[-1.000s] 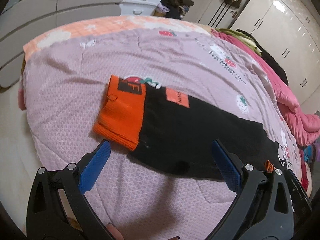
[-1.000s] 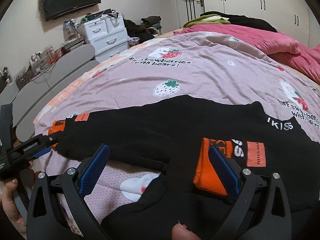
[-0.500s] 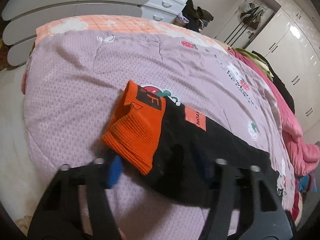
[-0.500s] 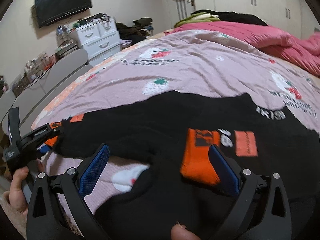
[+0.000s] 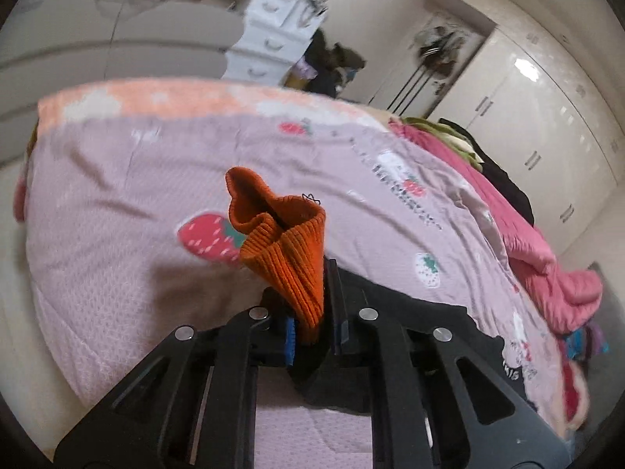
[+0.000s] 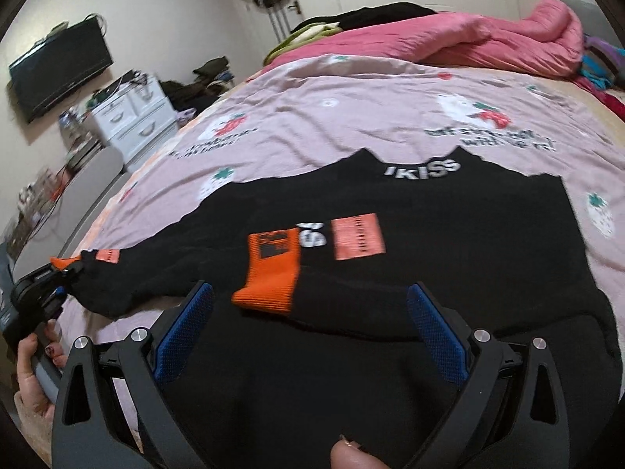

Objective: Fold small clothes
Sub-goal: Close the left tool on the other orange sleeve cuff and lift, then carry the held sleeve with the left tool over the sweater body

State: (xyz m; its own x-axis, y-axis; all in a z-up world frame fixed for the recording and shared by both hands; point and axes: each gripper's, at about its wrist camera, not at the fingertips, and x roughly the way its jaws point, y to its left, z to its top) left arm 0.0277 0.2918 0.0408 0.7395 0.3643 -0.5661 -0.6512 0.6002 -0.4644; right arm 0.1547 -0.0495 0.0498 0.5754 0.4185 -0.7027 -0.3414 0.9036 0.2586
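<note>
A second ago the left claw (image 5: 312,332) stood wide open above the orange ribbed cuff (image 5: 289,242) of a black sweatshirt (image 6: 410,258) lying flat; now its jaws have closed on that cuff, which bunches upward between the blue pads and lifts clear of the bed. In the right wrist view the same cuff shows as a small orange tip at the far left, with the black sleeve (image 6: 129,277) trailing back from it to the body of the garment. The other sleeve already lies folded across the chest, its own orange cuff (image 6: 269,273) resting on the black fabric. The right claw (image 6: 308,332) hangs open over the garment's lower part, holding nothing, and it has slid sideways along the hem. This looks like the start of folding the second sleeve inward.

The sweatshirt lies spread on a bed covered by a mauve quilt (image 5: 117,203) printed with strawberries. A pink duvet (image 6: 449,39) is heaped at the far side. Beyond the bed stand a white drawer chest (image 6: 133,117), a wall-mounted television (image 6: 58,70) and pale wardrobe doors (image 5: 539,117)
</note>
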